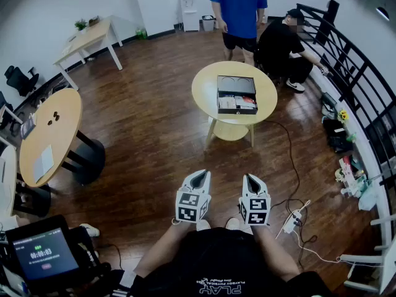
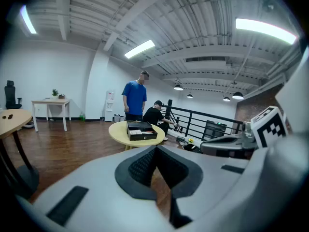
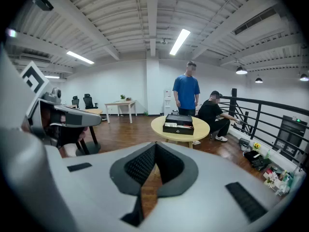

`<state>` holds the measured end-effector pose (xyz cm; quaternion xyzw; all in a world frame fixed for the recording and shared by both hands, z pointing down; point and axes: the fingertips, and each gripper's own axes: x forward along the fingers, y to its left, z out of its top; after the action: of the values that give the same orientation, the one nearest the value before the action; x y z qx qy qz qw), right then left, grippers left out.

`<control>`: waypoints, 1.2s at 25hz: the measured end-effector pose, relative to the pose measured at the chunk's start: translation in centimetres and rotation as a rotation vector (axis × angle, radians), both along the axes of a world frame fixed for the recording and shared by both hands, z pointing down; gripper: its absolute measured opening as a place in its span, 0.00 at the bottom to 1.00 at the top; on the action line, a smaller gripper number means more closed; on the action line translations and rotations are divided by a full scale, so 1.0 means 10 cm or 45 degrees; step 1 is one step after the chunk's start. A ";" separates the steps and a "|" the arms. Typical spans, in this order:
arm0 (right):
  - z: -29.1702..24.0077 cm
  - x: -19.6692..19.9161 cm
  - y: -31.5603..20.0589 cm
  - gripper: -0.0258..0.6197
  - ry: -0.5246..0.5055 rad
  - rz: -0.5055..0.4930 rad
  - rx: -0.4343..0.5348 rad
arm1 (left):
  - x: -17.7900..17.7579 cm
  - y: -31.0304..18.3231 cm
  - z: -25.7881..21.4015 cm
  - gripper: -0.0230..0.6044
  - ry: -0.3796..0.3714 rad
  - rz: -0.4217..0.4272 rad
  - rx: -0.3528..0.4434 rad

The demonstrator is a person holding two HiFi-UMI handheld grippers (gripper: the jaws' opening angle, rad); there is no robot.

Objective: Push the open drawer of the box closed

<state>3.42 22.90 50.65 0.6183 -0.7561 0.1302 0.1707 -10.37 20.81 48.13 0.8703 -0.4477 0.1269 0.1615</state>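
A black box (image 1: 236, 89) rests on a round yellow table (image 1: 207, 86) a few steps ahead of me. Its drawer (image 1: 237, 104) is pulled out toward me, with white and red items inside. Both grippers are held low, close to my body and far from the table. My left gripper (image 1: 199, 178) is shut with nothing in it, and my right gripper (image 1: 250, 180) is likewise shut and empty. The left gripper view has the box (image 2: 141, 130) beyond the shut left gripper (image 2: 155, 152). The right gripper view looks past the shut right gripper (image 3: 154, 148) to the box (image 3: 178, 123).
A person in a blue shirt (image 1: 238, 8) stands behind the table, and a person in black (image 1: 279, 45) crouches beside it near a black railing (image 1: 352, 82). A cable and power strip (image 1: 291, 218) lie on the wood floor at right. Another round table (image 1: 49, 135) stands left.
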 end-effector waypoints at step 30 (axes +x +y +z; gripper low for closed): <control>0.26 -0.05 -0.64 0.05 -0.044 0.023 -0.053 | -0.17 -0.64 0.27 0.03 -0.074 -0.016 -0.050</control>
<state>2.91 16.48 53.26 0.6191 -0.7504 0.1580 0.1693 -12.11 14.41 50.83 0.8600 -0.4551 0.1600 0.1664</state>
